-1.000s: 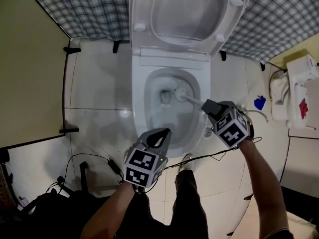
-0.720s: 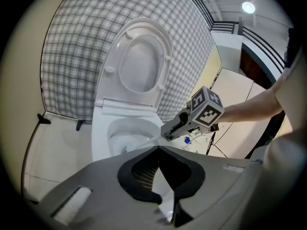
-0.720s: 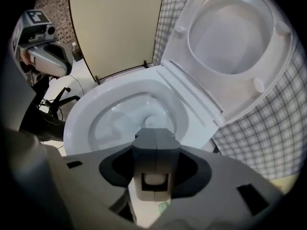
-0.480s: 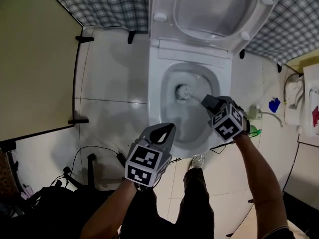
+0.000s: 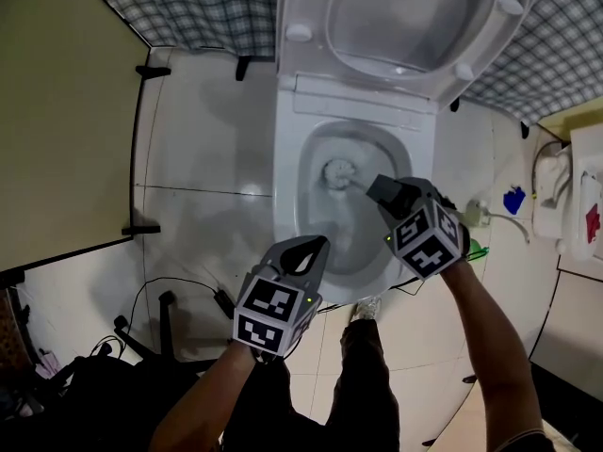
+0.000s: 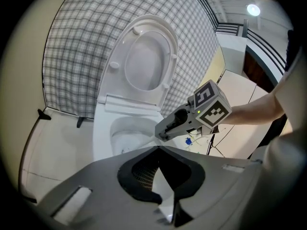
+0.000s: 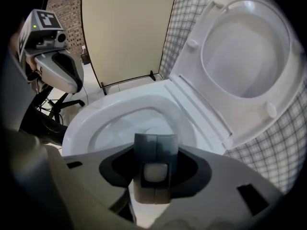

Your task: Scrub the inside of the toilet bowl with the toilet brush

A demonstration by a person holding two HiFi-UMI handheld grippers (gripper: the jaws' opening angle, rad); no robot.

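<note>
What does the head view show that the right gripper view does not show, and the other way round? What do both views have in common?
Only the head view: the bristle head of the toilet brush down in the toilet bowl, and the person's shoe on the floor. Only the right gripper view: the brush handle's end clamped between the fingers of the right gripper. Both: the bowl, its raised lid and the left gripper.
</note>
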